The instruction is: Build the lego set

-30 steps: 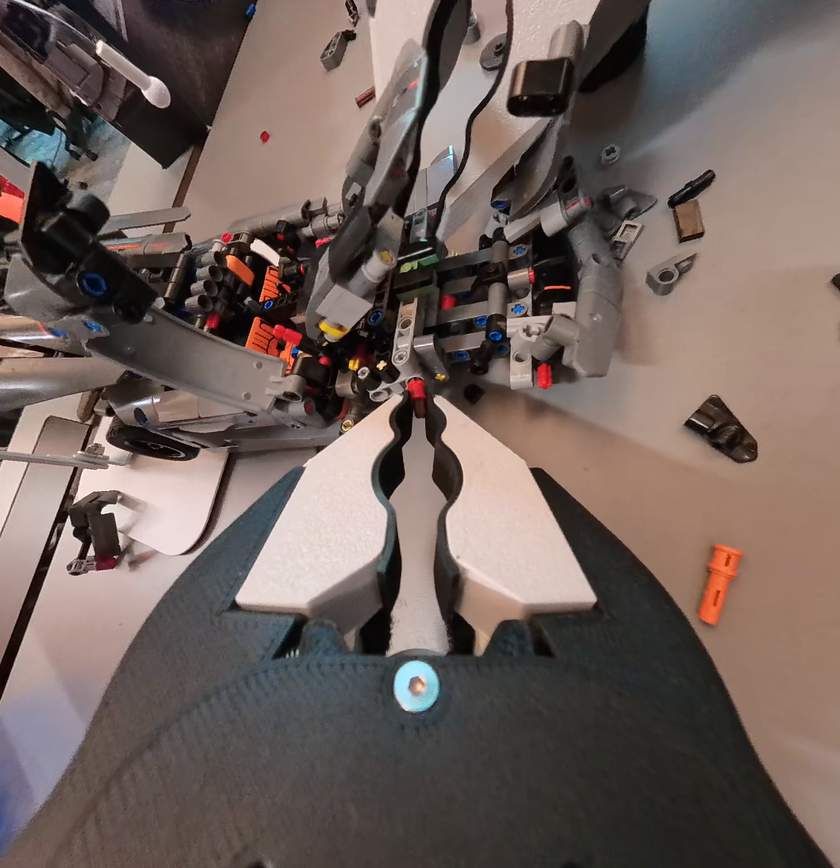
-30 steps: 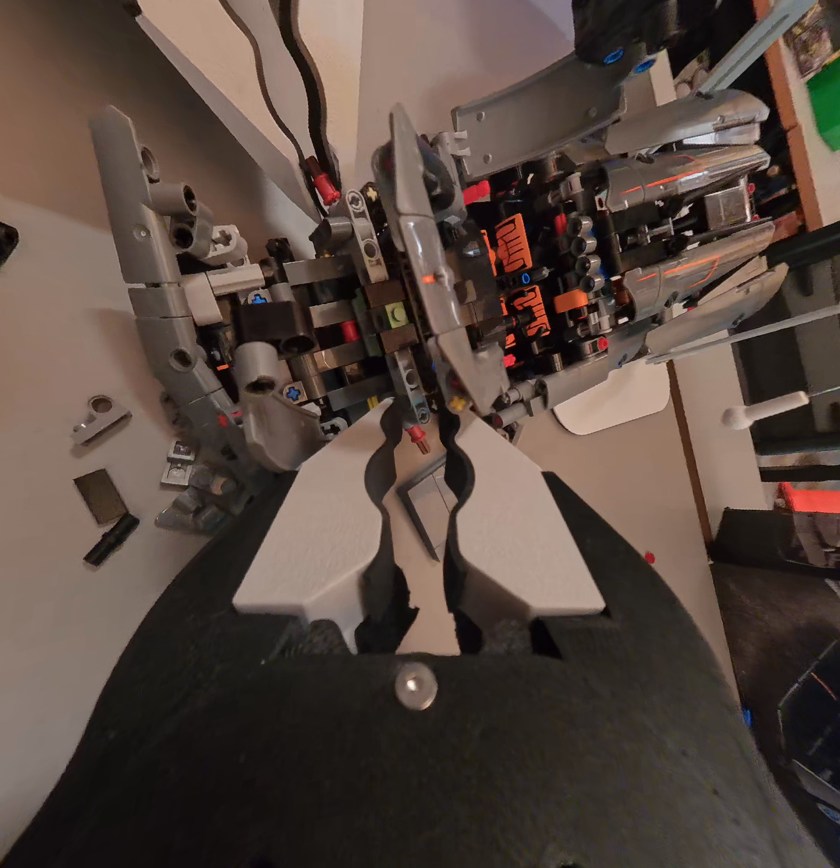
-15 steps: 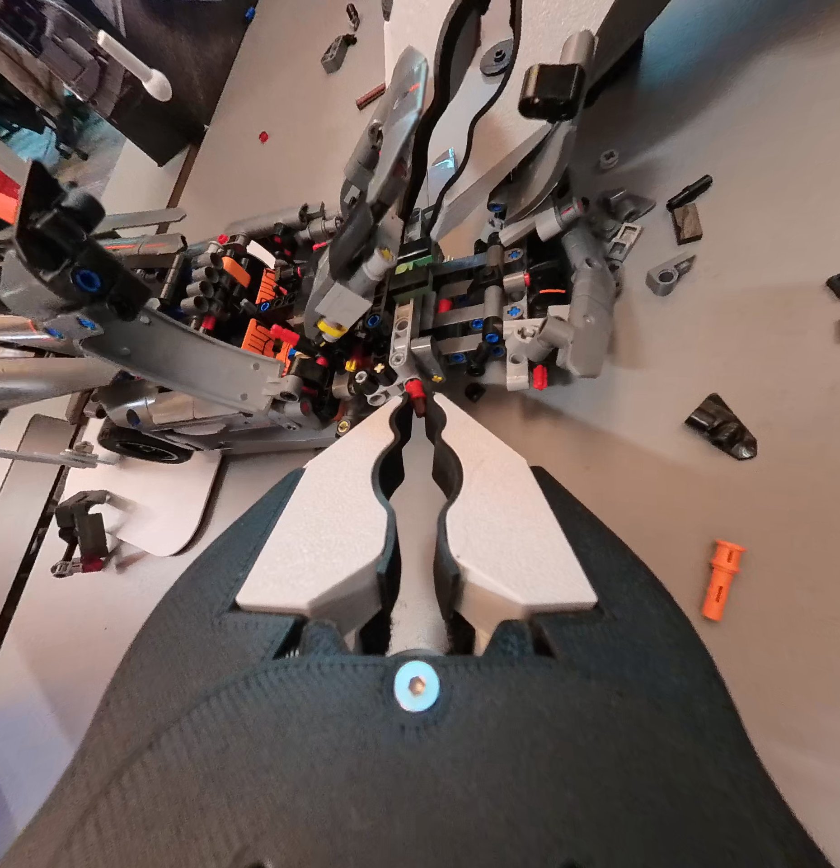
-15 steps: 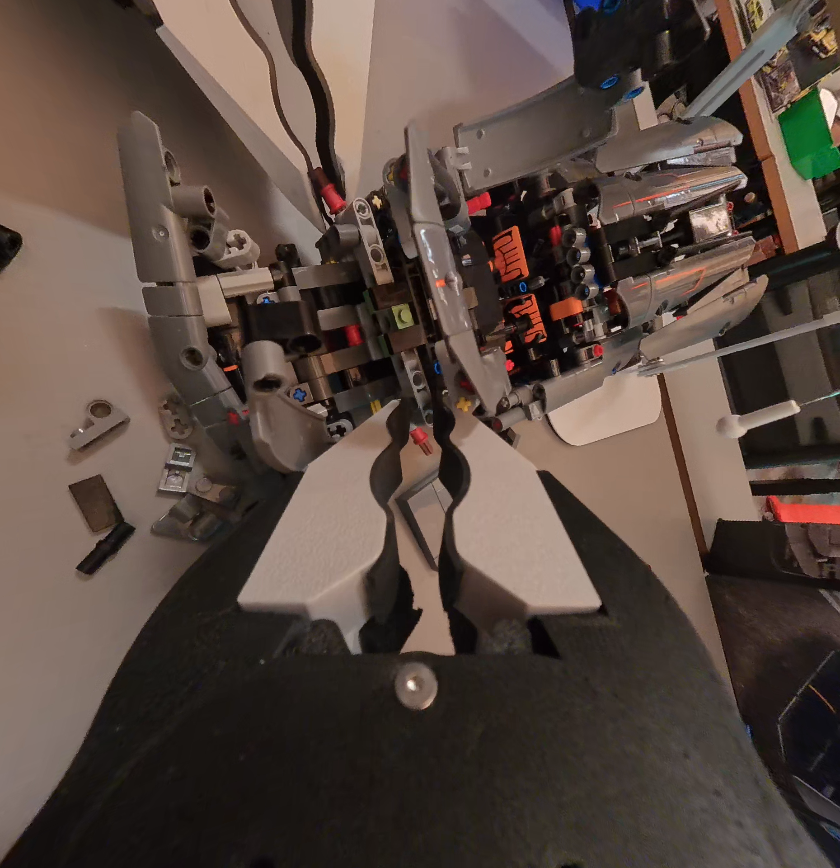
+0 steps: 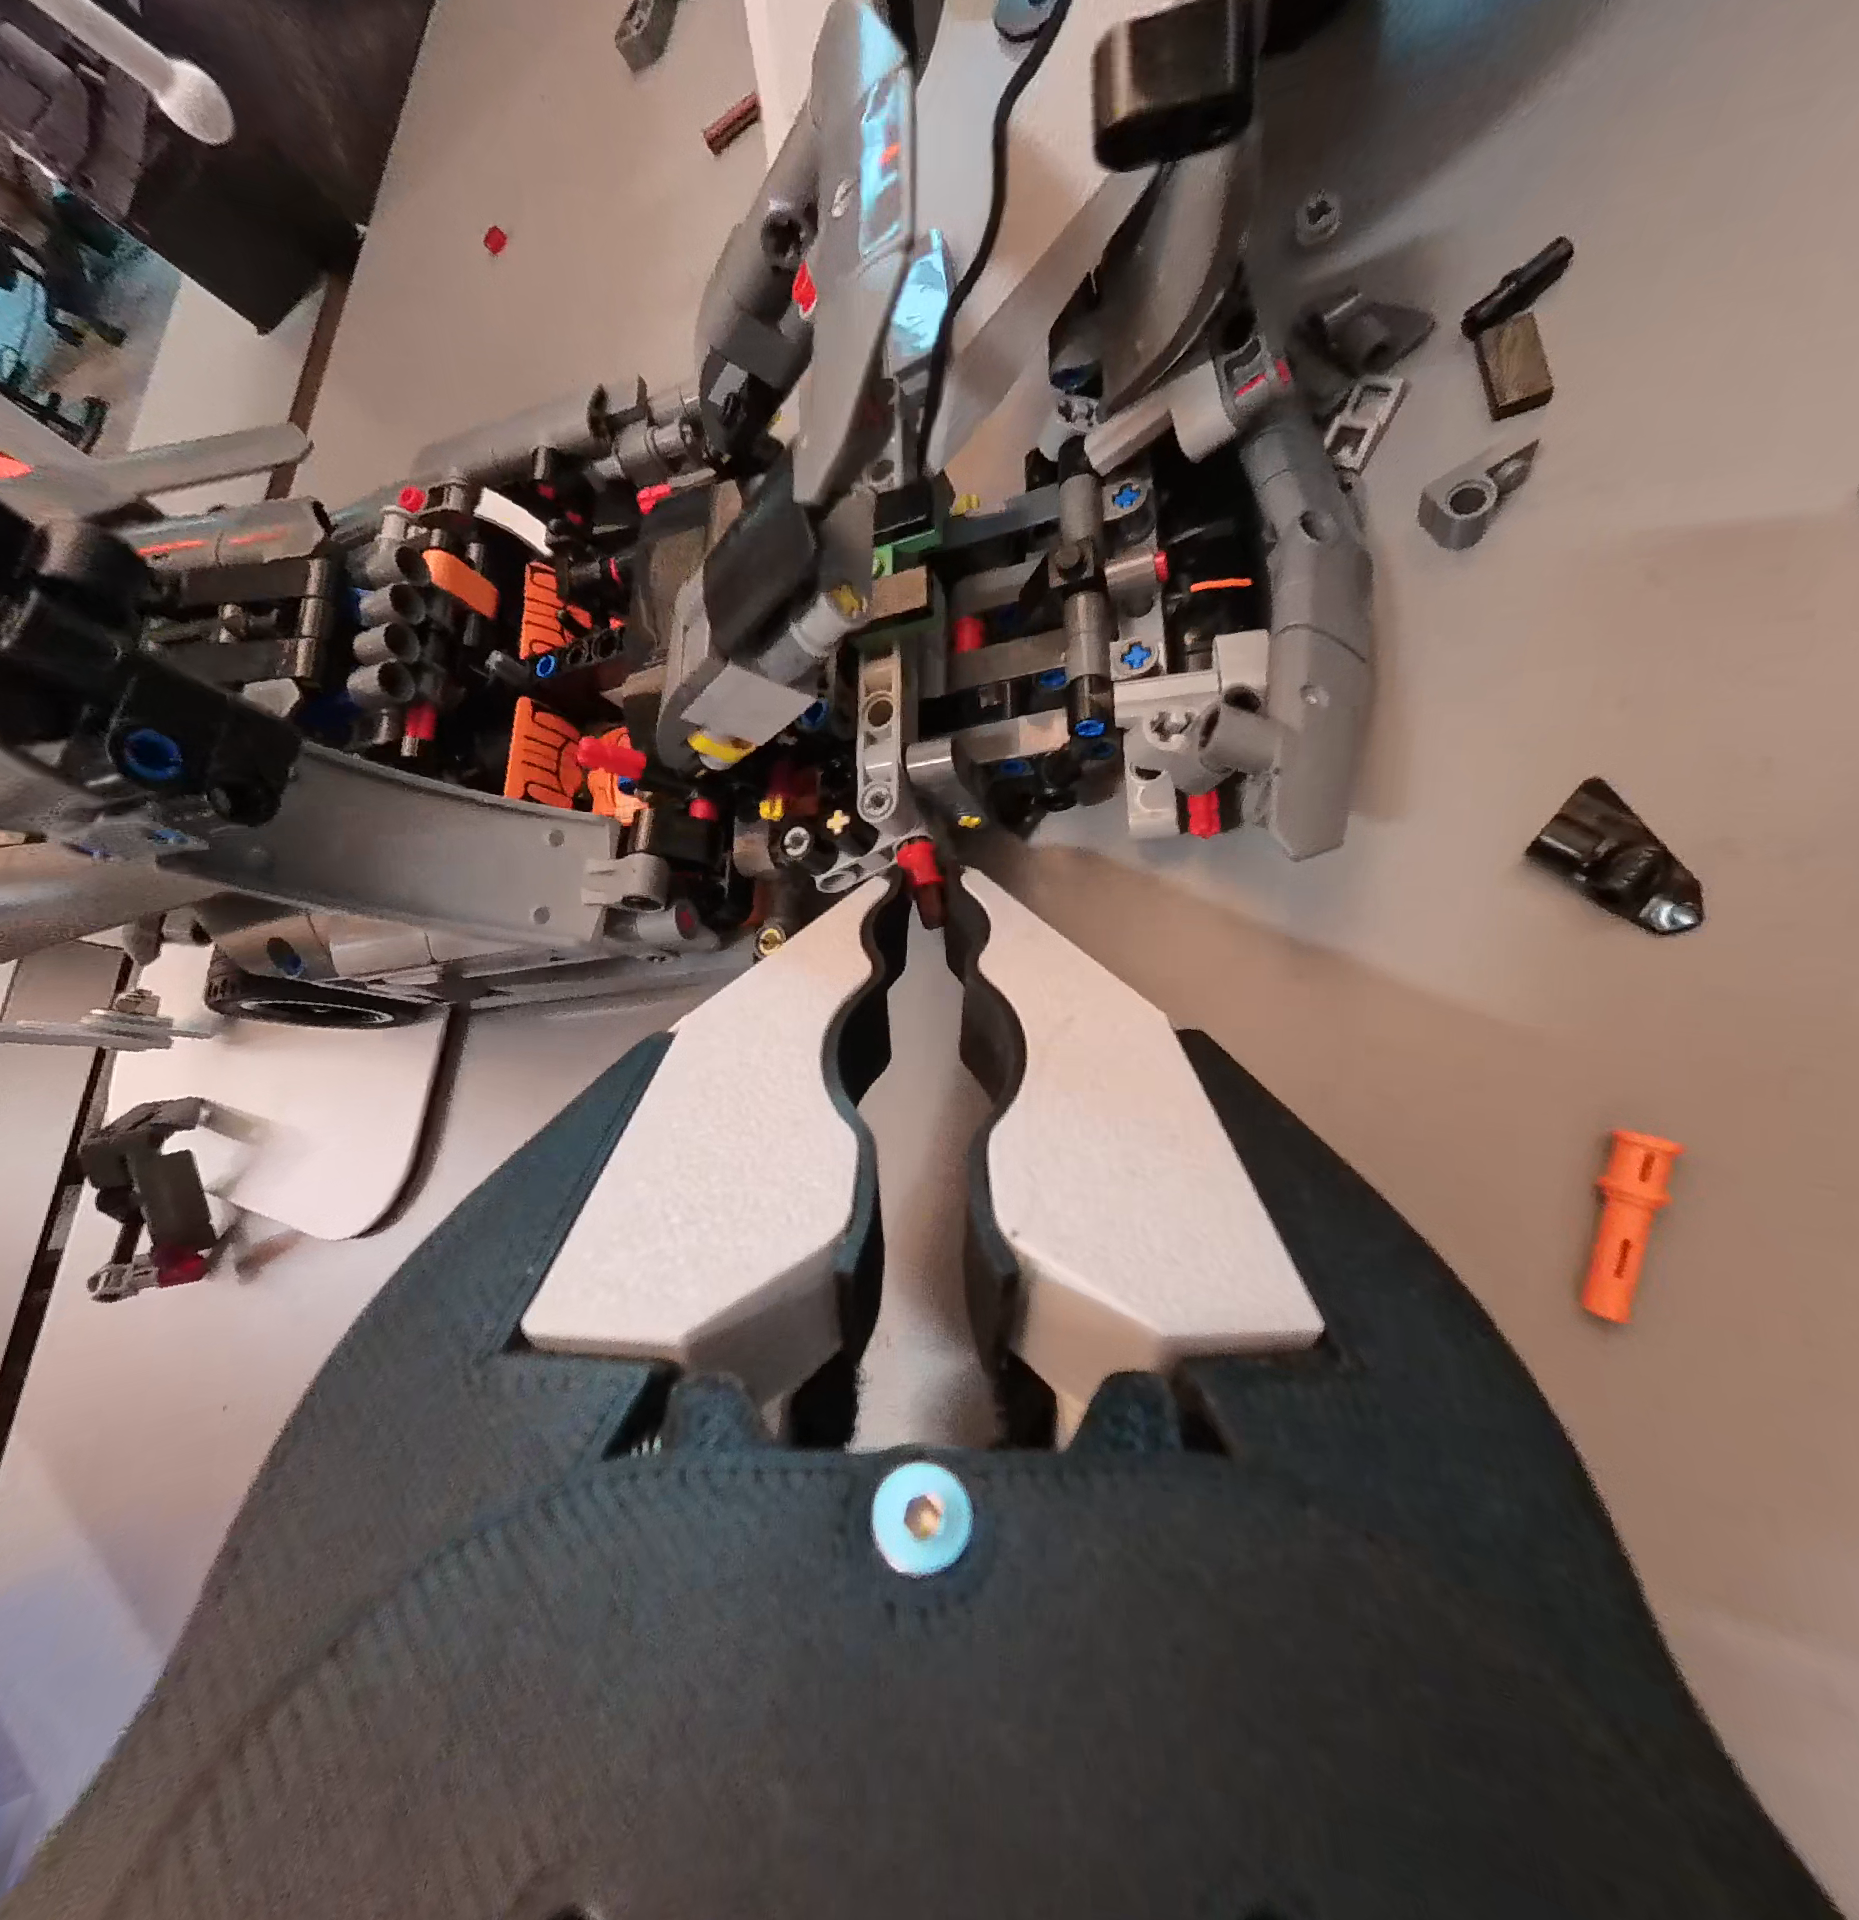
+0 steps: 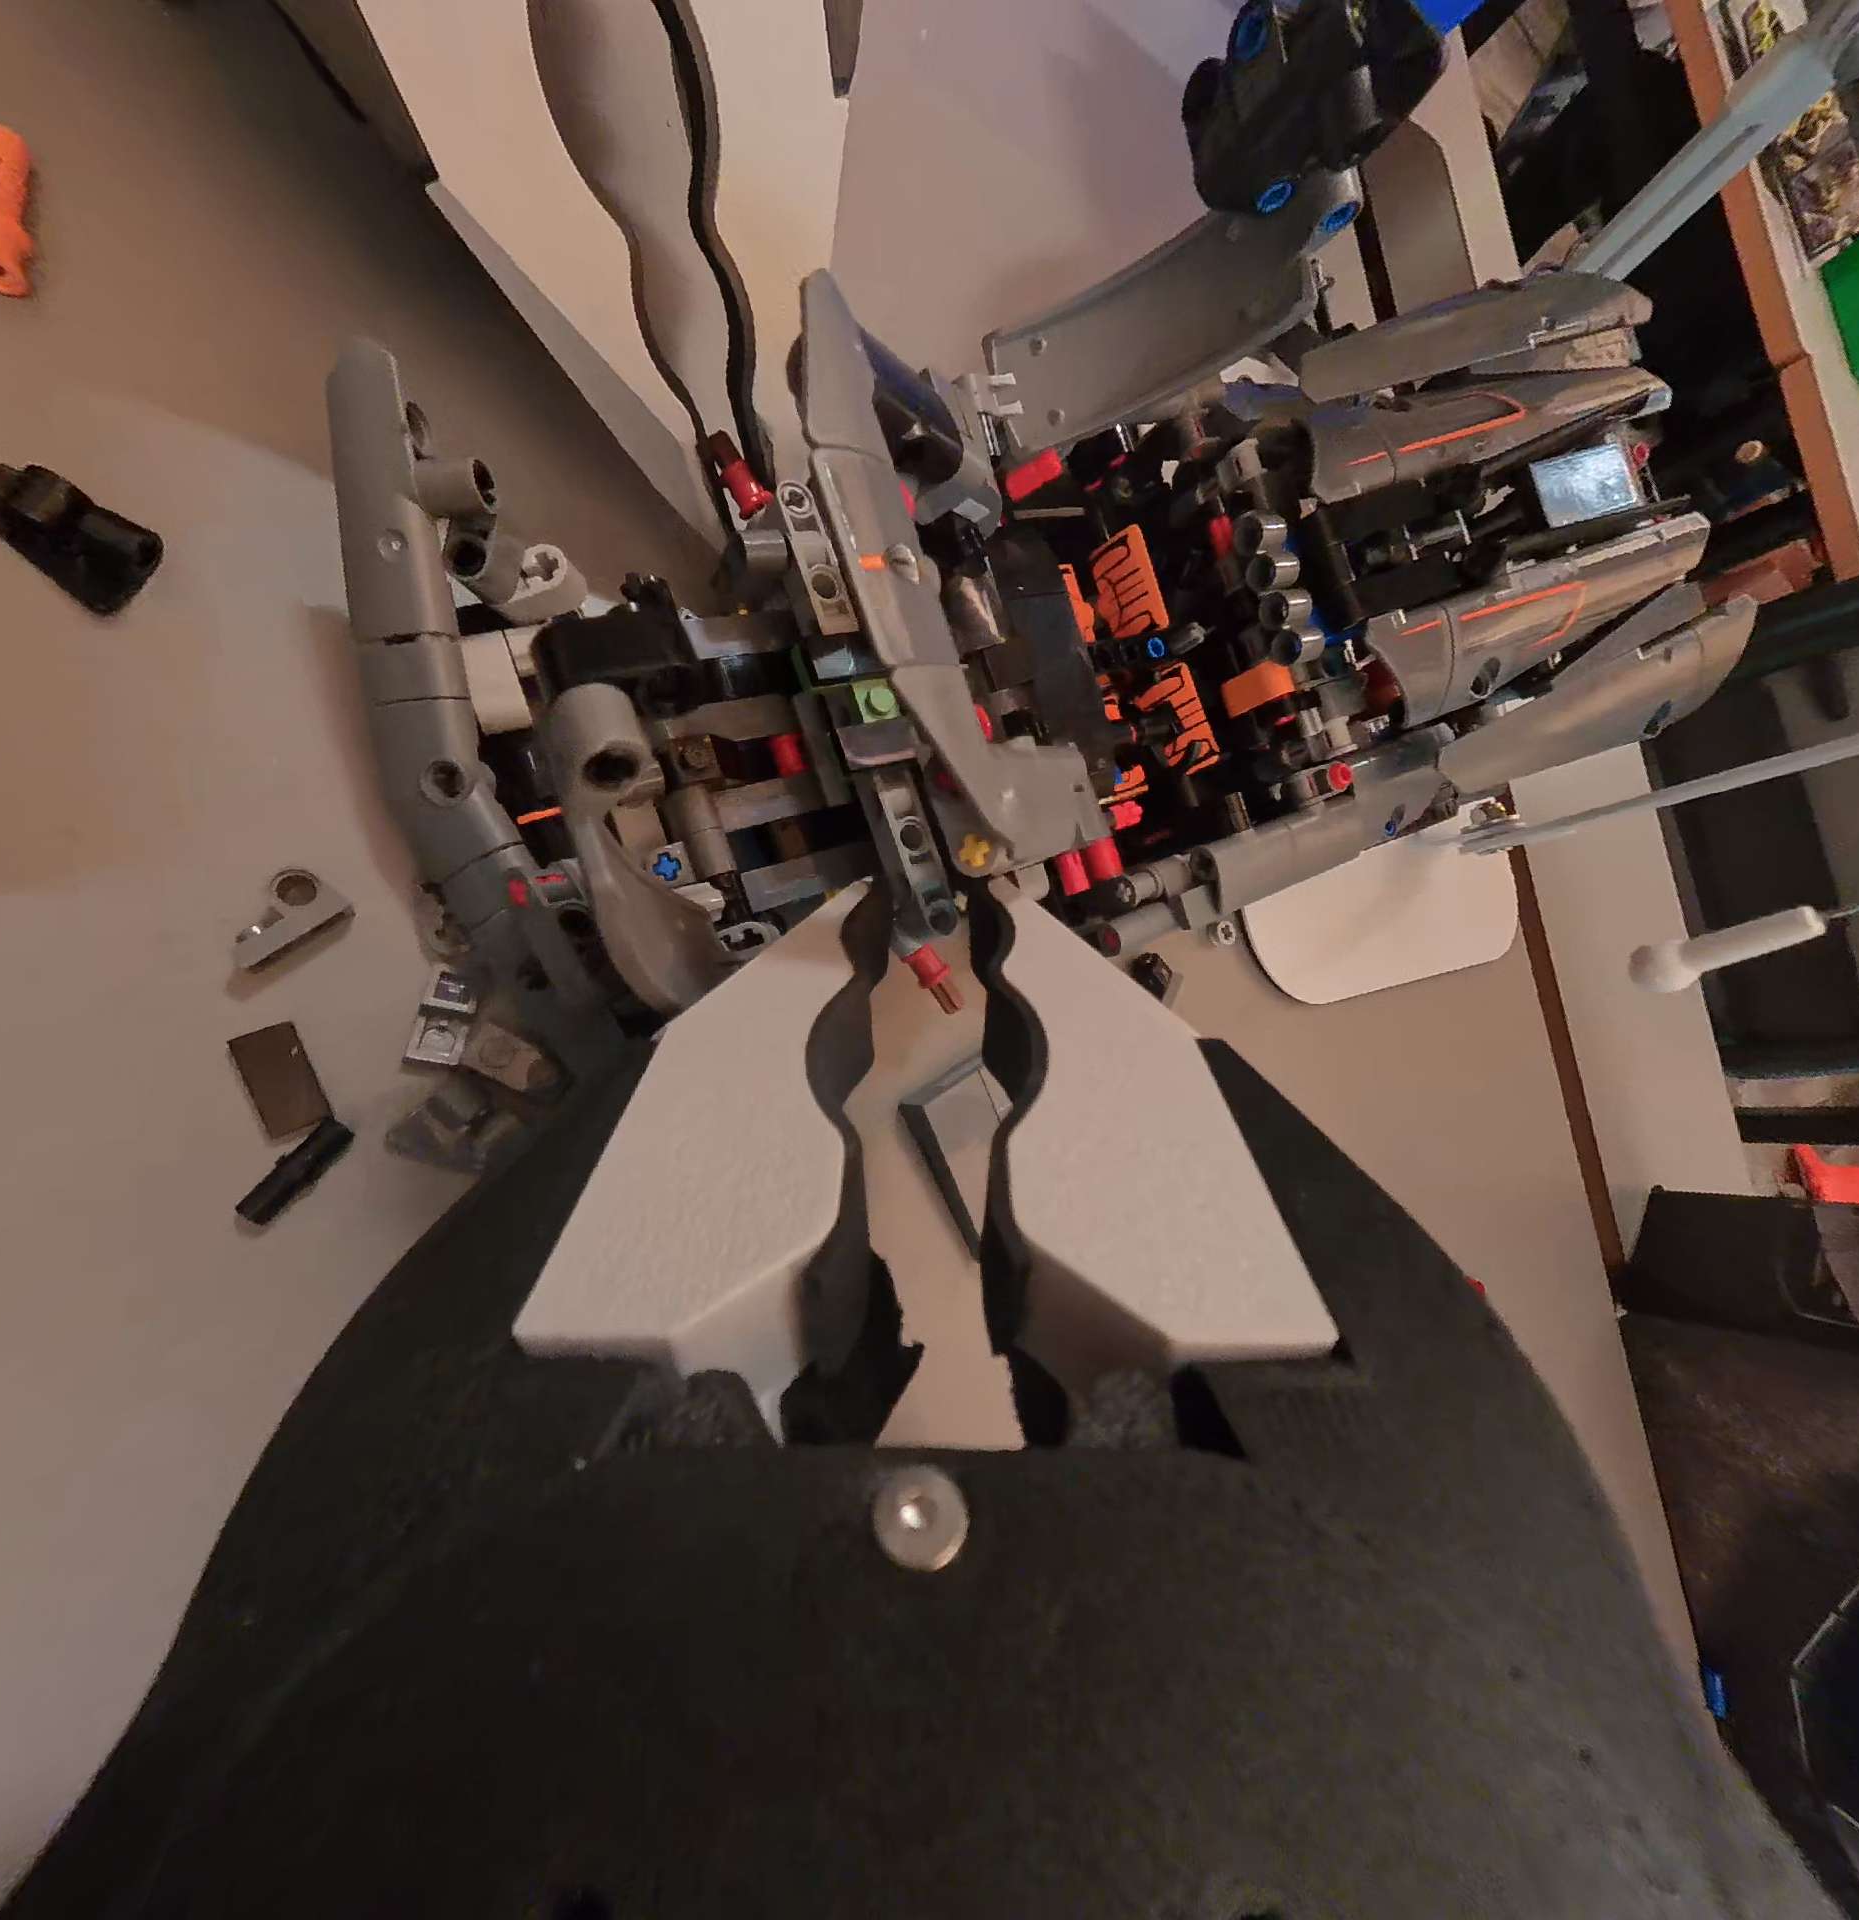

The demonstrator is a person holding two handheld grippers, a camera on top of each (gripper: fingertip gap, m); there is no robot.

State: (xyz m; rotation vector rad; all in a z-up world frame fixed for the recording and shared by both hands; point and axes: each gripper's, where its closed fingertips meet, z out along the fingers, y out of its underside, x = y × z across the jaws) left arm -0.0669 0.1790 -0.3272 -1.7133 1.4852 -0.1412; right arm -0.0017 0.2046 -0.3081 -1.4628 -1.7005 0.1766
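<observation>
Lego car (image 5: 1008, 623) lies mid-counter (image 5: 1527, 987) between both claws. Left claw (image 5: 923, 902) pinches red pin (image 5: 920, 868) at gray beam. Right claw (image 6: 930, 940) parted around opposite red pin (image 6: 933, 971), not clamped. Advice: push straight along pin axis; brace car from other side.

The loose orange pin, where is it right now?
The orange pin lies alone on the table at the left wrist view's right edge, below the black wedge piece.

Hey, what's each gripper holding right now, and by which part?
Left gripper pinches the red pin sticking out of the lego model, by its outer end. Right gripper straddles another red pin; grip unclear.
</observation>
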